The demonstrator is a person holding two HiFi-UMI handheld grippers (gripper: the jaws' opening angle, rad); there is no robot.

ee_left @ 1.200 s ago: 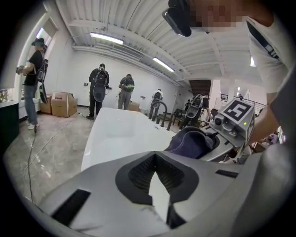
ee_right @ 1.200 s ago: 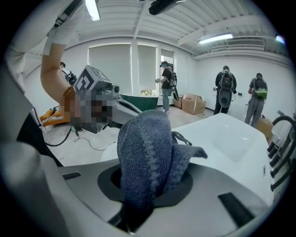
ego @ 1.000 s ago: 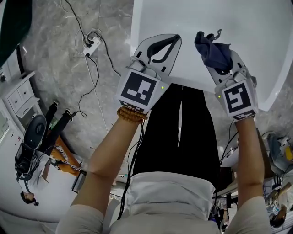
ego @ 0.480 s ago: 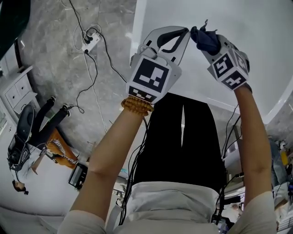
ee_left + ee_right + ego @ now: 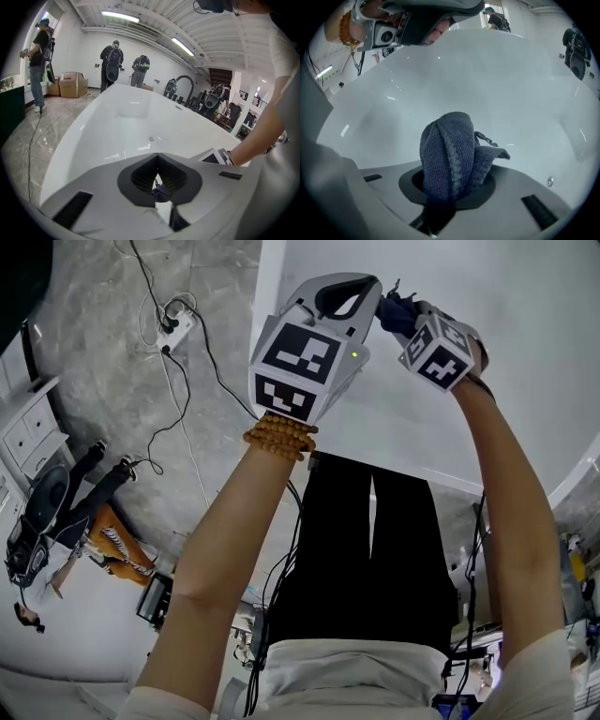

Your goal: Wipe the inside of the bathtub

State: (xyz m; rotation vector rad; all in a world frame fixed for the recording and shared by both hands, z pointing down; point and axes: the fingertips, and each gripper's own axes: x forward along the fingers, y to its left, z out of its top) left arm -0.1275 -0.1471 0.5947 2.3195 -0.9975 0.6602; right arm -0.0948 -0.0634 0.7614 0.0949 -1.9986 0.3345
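The white bathtub [image 5: 487, 296] fills the top right of the head view. My right gripper [image 5: 398, 315] is shut on a dark blue knitted cloth [image 5: 392, 311], held up over the tub. In the right gripper view the cloth [image 5: 450, 150] stands bunched between the jaws, with the tub's inside [image 5: 487, 70] behind it. My left gripper [image 5: 373, 285] is shut, and its tips almost touch the cloth. In the left gripper view the jaws [image 5: 157, 157] meet at the tips, and a bit of blue cloth [image 5: 161, 191] shows through the gap behind them. The drain [image 5: 151, 138] lies on the tub floor.
A power strip [image 5: 176, 326] with trailing cables lies on the marble floor left of the tub. A white drawer cabinet [image 5: 19, 427] stands at the far left. Several people with backpacks [image 5: 112, 61] and a cardboard box [image 5: 72, 84] are beyond the tub's far end.
Both grippers have risen and moved farther over the tub. The right one turned inward, bringing the cloth up against the left gripper's tips.
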